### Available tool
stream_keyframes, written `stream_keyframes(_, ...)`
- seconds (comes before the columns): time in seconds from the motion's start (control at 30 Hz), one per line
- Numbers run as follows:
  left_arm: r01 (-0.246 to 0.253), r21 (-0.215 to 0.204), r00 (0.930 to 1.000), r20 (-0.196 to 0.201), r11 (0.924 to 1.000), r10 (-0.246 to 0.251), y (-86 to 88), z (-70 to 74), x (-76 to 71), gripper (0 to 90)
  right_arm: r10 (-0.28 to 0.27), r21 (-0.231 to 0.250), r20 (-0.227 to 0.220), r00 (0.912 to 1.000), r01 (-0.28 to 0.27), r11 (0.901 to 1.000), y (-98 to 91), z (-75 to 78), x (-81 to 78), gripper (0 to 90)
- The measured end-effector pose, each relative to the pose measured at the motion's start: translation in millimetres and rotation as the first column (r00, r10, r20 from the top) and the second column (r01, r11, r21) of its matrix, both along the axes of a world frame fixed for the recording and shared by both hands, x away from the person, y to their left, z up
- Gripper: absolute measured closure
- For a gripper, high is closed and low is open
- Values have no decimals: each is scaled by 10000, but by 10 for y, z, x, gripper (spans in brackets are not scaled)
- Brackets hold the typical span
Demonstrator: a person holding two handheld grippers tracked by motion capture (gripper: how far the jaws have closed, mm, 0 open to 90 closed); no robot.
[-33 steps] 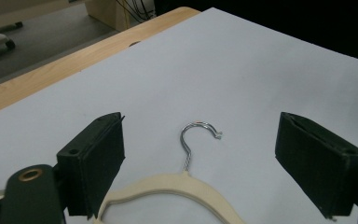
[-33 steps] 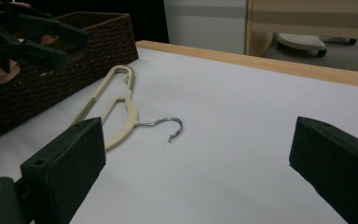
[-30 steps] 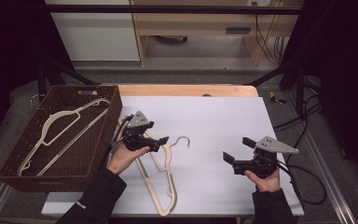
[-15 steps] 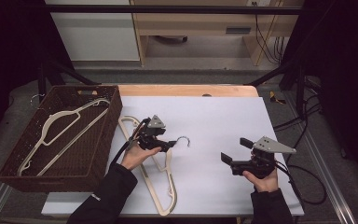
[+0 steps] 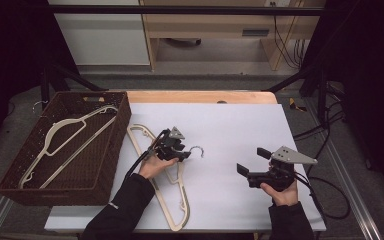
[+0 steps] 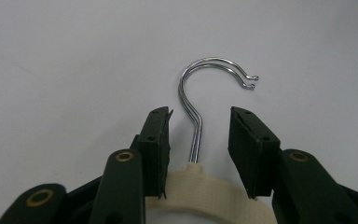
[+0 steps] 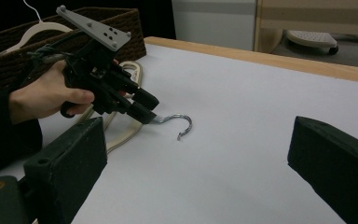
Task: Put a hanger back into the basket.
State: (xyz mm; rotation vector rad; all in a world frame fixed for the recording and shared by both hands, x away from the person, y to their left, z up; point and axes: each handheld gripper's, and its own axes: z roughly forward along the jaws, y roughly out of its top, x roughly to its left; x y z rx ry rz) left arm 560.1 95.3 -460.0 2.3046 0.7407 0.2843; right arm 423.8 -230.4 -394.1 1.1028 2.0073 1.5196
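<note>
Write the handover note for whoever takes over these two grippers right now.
Left gripper: jaws have just been closing around the wire neck of the cream hanger lying on the white table; there are gaps on both sides of the neck, so no grip yet.
Right gripper: open, empty, over the table's right part.
Things: one cream hanger in the basket already lies in the brown wicker basket at the left. Two metal hooks show stacked at the left gripper, so likely two hangers lie there.
Left to do: probably close on the neck, lift, place in the basket.
</note>
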Motion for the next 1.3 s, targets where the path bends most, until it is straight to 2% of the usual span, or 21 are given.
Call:
stream_keyframes(0.23,103,193,9995,-314,9998,-97,-21,-85,47,724,-9,-14,3,10000,9,10000,-3,3,-2,49)
stream_keyframes(0.3,60,77,9992,-388,10000,-57,-16,-86,52,765,-12,15,19,10000,11,10000,-5,4,-3,49)
stream_keyframes(0.43,31,111,9990,-452,9999,-26,-12,-87,53,836,-3,5,-1,10000,3,10000,1,0,0,50)
stream_keyframes(0.77,236,461,9991,-358,9987,-219,-35,-56,50,872,6,10,-14,10000,-6,10000,9,-7,6,51)
stream_keyframes(0.83,280,472,9994,-226,9985,-270,-30,-37,39,874,53,-24,-26,10000,-53,10000,11,-9,6,51)
stream_keyframes(0.9,402,309,9991,-174,9987,-397,-16,6,21,879,69,-36,-33,10000,-69,10000,16,-14,9,53)
stream_keyframes(1.07,470,200,9984,313,9987,-476,12,159,-69,883,156,-21,-63,9999,-157,9999,45,-23,13,61)
stream_keyframes(1.3,340,-246,9947,980,9991,-315,88,401,-232,884,524,-1,-158,9985,-524,9986,145,-38,22,68)
